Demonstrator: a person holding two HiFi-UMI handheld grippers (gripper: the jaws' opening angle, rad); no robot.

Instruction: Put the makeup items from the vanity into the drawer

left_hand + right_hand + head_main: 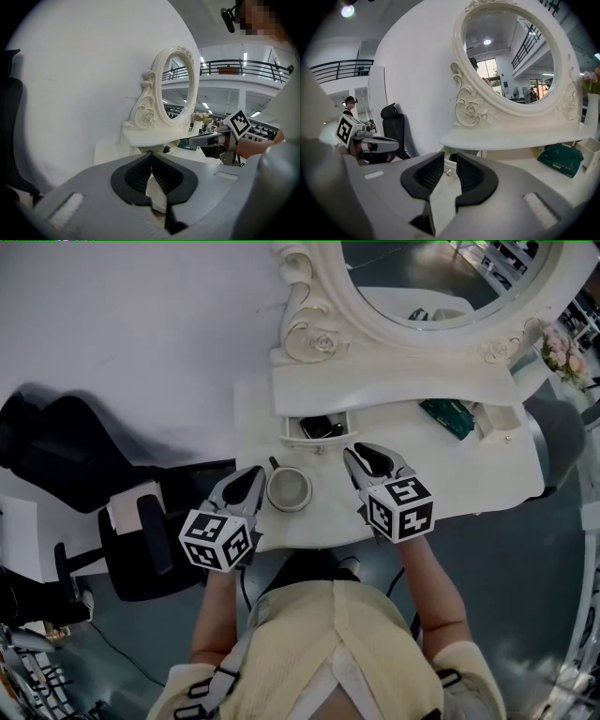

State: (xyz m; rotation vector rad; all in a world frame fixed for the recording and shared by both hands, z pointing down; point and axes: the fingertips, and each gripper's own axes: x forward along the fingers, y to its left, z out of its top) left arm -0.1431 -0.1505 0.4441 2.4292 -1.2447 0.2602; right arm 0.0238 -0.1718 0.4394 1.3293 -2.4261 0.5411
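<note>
The white vanity (441,470) has a small drawer (291,430) standing open under the mirror shelf, with dark makeup items (321,427) inside. A round white jar (289,489) sits on the tabletop near the front edge. My left gripper (257,474) is just left of the jar, shut, with nothing between its fingers. My right gripper (356,454) hovers to the right of the drawer front, open and holding nothing. In the right gripper view the drawer knob (447,172) shows in the gap between the jaws. A green pouch (448,416) lies at the back right.
An oval mirror (431,277) in an ornate white frame rises behind the shelf. A small white open box (502,418) stands right of the pouch. A black office chair (56,456) is on the left, a grey seat (562,437) on the right, and flowers (562,351) at the far right.
</note>
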